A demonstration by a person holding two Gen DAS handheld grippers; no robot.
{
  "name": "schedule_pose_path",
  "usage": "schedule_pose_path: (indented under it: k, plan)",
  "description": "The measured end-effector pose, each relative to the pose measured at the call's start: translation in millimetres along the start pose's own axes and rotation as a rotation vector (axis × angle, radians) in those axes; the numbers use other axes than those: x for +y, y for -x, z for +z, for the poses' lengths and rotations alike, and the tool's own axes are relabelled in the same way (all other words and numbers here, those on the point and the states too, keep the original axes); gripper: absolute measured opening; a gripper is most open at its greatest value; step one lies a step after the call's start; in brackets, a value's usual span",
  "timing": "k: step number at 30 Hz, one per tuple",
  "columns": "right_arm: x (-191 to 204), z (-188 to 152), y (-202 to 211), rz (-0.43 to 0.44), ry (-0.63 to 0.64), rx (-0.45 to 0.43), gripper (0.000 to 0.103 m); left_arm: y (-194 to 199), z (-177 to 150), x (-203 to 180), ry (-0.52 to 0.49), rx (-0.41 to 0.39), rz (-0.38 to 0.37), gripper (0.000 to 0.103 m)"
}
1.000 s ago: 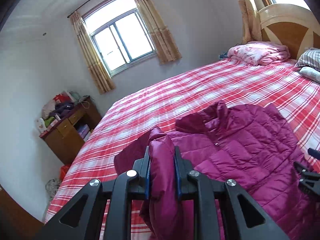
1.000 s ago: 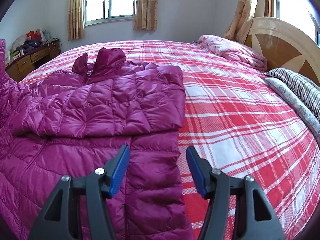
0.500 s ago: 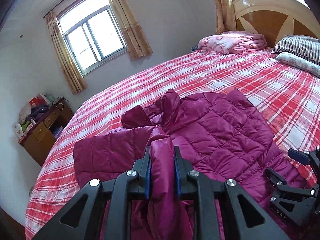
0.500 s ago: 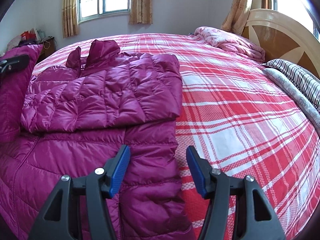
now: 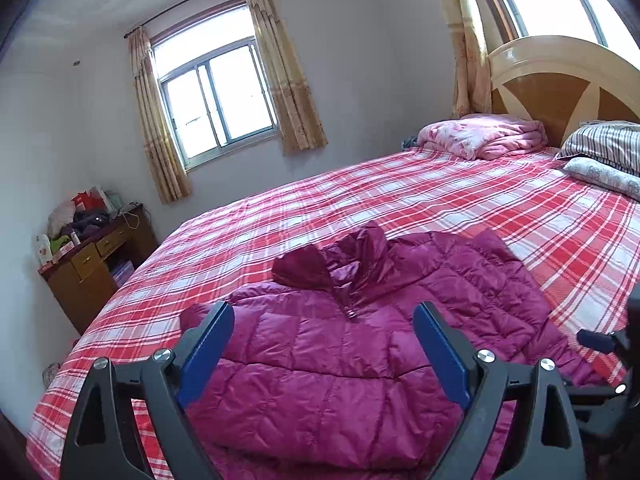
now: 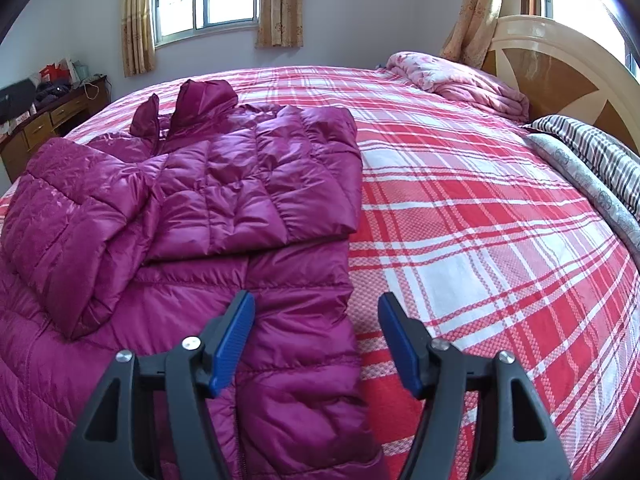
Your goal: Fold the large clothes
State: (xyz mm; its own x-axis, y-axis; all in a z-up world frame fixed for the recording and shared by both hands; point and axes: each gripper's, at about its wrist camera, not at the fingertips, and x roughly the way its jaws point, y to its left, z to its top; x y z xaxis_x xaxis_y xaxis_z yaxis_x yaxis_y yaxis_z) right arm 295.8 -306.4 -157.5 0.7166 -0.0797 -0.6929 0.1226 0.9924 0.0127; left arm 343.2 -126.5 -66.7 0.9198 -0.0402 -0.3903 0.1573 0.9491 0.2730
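Note:
A magenta quilted puffer jacket (image 5: 360,344) lies on the red plaid bed (image 5: 440,208), both sleeves folded across its chest. My left gripper (image 5: 324,320) is open and empty, hovering just above the folded left sleeve. In the right wrist view the jacket (image 6: 208,184) fills the left half, its hood toward the window. My right gripper (image 6: 316,320) is open and empty above the jacket's lower right edge. The right gripper also shows at the right edge of the left wrist view (image 5: 600,344).
A folded pink blanket (image 5: 484,136) and striped pillows (image 5: 604,144) lie by the wooden headboard (image 5: 560,76). A cluttered wooden desk (image 5: 92,256) stands left of the bed under the window. Bare plaid bedspread (image 6: 480,220) spreads right of the jacket.
My left gripper carried the left sleeve over the jacket's chest, opened and let it go. The sleeve now lies folded on the jacket. My right gripper stayed open in place.

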Motion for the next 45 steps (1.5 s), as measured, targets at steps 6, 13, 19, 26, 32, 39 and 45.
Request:
schedule_pose_path:
  k: [6, 13, 19, 26, 32, 39, 45]
  plan:
    - [7, 28, 31, 0.212, -0.143, -0.053, 0.076, -48, -41, 79, 0.134, 0.184, 0.138, 0.092]
    - [71, 47, -13, 0.299, -0.026, 0.11, 0.055, -70, -79, 125, 0.321, 0.318, 0.143, 0.092]
    - [76, 44, -3, 0.228, 0.031, 0.061, 0.011, -74, -92, 127, 0.314, 0.328, 0.143, 0.092]
    - [58, 41, -3, 0.224, -0.004, 0.06, 0.008, -69, -98, 134, 0.351, 0.333, 0.142, 0.092]
    - [50, 43, 7, 0.32, -0.152, -0.027, 0.1, -62, -101, 143, 0.383, 0.33, 0.167, 0.092]
    - [80, 46, -17, 0.325, -0.032, 0.093, 0.033, -54, -110, 155, 0.426, 0.33, 0.207, 0.092]
    - [78, 34, 7, 0.254, 0.034, 0.039, 0.007, -58, -117, 160, 0.448, 0.352, 0.198, 0.092]
